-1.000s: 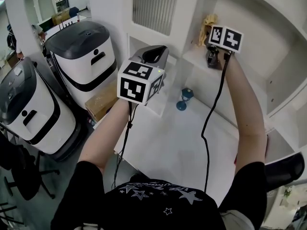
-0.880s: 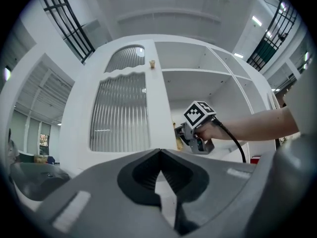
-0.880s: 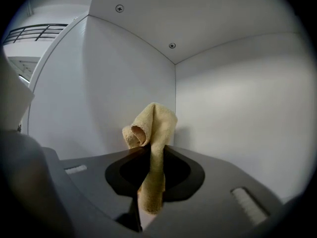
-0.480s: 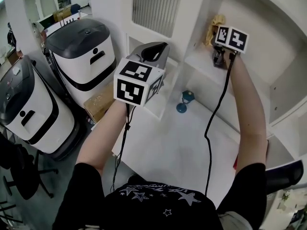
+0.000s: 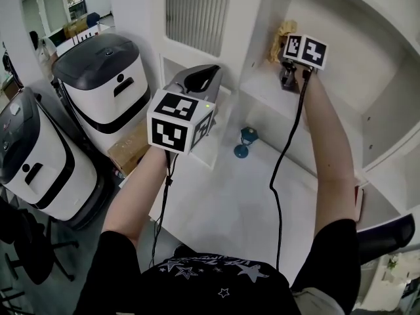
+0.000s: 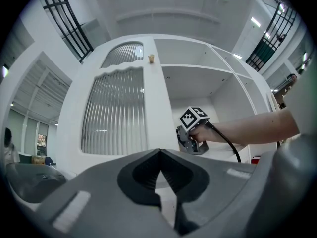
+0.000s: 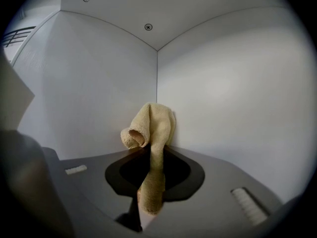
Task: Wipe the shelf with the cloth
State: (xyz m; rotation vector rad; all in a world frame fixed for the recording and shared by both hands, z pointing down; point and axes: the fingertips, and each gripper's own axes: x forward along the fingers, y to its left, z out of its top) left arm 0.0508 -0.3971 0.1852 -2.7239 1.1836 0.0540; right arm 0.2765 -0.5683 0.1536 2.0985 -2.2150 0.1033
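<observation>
A beige cloth (image 7: 151, 128) hangs bunched in the back corner of a white shelf compartment (image 7: 99, 93), and my right gripper (image 7: 151, 157) is shut on its lower strip. In the head view the cloth (image 5: 283, 30) peeks out beside the right gripper (image 5: 287, 77), which is held over the shelf board (image 5: 259, 90). My left gripper (image 5: 200, 77) is held up in front of the cabinet, away from the shelf. Its jaws meet with nothing between them in the left gripper view (image 6: 159, 155), which also shows the right gripper (image 6: 194, 133) at the shelf.
Two white-and-black bins (image 5: 98, 77) (image 5: 33, 156) and a cardboard box (image 5: 128, 149) stand at the left. A small blue goblet-shaped object (image 5: 244, 142) sits on the lower white surface (image 5: 230, 202). A ribbed cabinet door (image 6: 116, 110) is left of the shelf.
The right gripper stays in the shelf corner with the cloth. The left gripper has drifted slightly left and down in the head view.
</observation>
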